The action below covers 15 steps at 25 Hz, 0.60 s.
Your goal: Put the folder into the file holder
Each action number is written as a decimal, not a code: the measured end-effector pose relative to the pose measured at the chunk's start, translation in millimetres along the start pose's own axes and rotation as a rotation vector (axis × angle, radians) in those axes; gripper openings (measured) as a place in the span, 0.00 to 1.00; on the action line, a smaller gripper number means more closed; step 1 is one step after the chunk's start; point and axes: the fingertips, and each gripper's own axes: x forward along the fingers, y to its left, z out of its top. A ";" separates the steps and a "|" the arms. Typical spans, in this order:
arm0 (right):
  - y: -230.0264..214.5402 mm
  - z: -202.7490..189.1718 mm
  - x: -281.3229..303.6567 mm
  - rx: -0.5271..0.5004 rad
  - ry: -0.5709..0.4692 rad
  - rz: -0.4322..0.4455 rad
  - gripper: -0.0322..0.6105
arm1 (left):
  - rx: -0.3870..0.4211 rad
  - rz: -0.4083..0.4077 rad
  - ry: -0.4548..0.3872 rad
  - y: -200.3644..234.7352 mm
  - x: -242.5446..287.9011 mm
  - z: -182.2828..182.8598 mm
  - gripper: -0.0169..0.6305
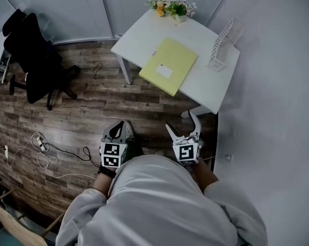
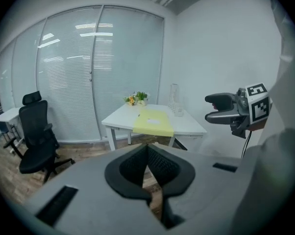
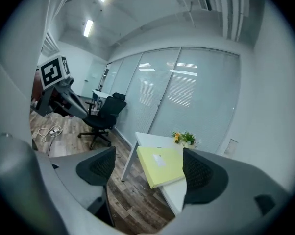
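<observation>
A yellow folder (image 1: 169, 65) with a white label lies flat on the white table (image 1: 144, 32), its near corner over the front edge. The clear file holder (image 1: 224, 45) stands upright at the table's right end, apart from the folder. Both grippers hang near the person's body, well short of the table. My left gripper (image 1: 119, 128) is shut with nothing in it; its pads (image 2: 137, 163) meet at the tip. My right gripper (image 1: 182, 124) is open wide and empty. Between its pads, in the right gripper view, the folder (image 3: 162, 166) shows far off.
A pot of flowers (image 1: 172, 6) sits at the table's far edge. A black office chair (image 1: 36, 60) stands to the left on the wood floor. Cables and a power strip (image 1: 41, 146) lie on the floor at the left. A white wall (image 1: 277, 111) runs along the right.
</observation>
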 end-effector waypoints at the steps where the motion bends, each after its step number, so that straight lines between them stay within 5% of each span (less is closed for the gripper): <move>1: 1.5 4.2 13.3 -0.009 0.014 -0.002 0.70 | 0.011 -0.010 -0.008 14.5 8.0 10.4 0.04; 7: 9.5 19.0 91.4 -0.137 0.118 -0.025 0.70 | 0.016 -0.051 -0.012 95.0 47.6 46.1 0.04; 15: 24.6 6.7 172.0 -0.405 0.301 -0.080 0.70 | 0.014 -0.088 0.038 160.2 66.5 41.5 0.04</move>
